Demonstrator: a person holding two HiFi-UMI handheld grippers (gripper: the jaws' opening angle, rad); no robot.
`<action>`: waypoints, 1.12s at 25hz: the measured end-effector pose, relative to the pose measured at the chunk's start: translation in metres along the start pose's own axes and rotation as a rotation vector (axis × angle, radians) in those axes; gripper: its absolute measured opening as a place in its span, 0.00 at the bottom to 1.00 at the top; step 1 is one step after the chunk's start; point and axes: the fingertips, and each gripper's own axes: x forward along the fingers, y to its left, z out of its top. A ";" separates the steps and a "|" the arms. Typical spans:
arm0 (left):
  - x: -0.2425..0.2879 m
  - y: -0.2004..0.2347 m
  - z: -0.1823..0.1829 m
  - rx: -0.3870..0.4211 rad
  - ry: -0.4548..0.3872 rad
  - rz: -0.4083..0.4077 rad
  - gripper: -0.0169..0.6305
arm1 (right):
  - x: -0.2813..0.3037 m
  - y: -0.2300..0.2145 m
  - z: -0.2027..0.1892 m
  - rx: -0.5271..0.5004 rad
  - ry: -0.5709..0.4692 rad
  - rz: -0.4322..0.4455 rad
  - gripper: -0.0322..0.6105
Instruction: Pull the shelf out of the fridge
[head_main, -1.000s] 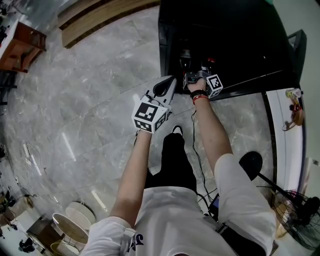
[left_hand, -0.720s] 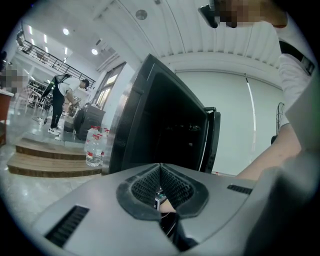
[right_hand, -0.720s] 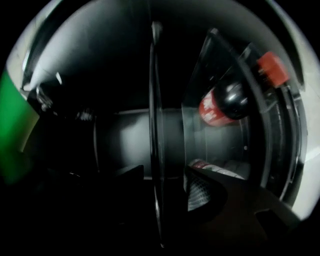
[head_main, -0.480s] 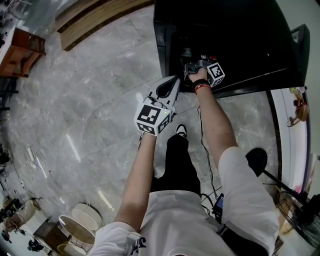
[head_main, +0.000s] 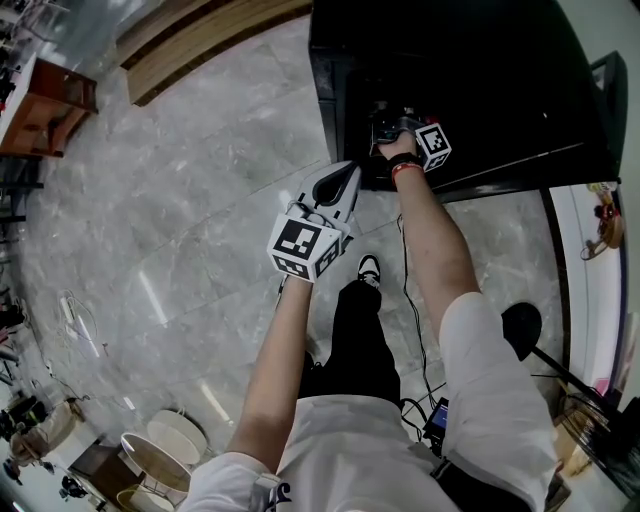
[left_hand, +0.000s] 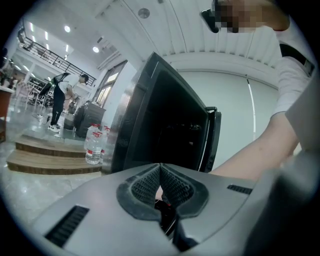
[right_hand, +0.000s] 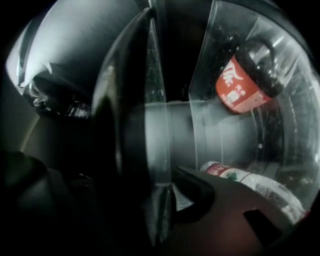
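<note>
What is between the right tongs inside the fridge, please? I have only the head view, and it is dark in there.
Observer: The clear shelf has its edge between the right tongs, which have just been closing and look pressed on it.
Operator: Is anything stored near it?
Observer: A red-labelled cola bottle and a clear water bottle show beyond it.
Operator: Are the left tongs holding anything?
Observer: No, they are shut with nothing between them.
</note>
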 end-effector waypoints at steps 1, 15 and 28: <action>0.000 -0.001 0.000 0.008 0.003 -0.002 0.05 | 0.000 0.001 -0.001 -0.007 0.001 0.006 0.22; -0.002 -0.014 -0.009 -0.015 0.001 -0.026 0.05 | -0.002 -0.013 -0.002 -0.031 0.035 -0.109 0.16; -0.007 -0.019 -0.010 -0.027 0.015 -0.030 0.05 | -0.003 -0.012 -0.004 -0.038 0.041 -0.126 0.18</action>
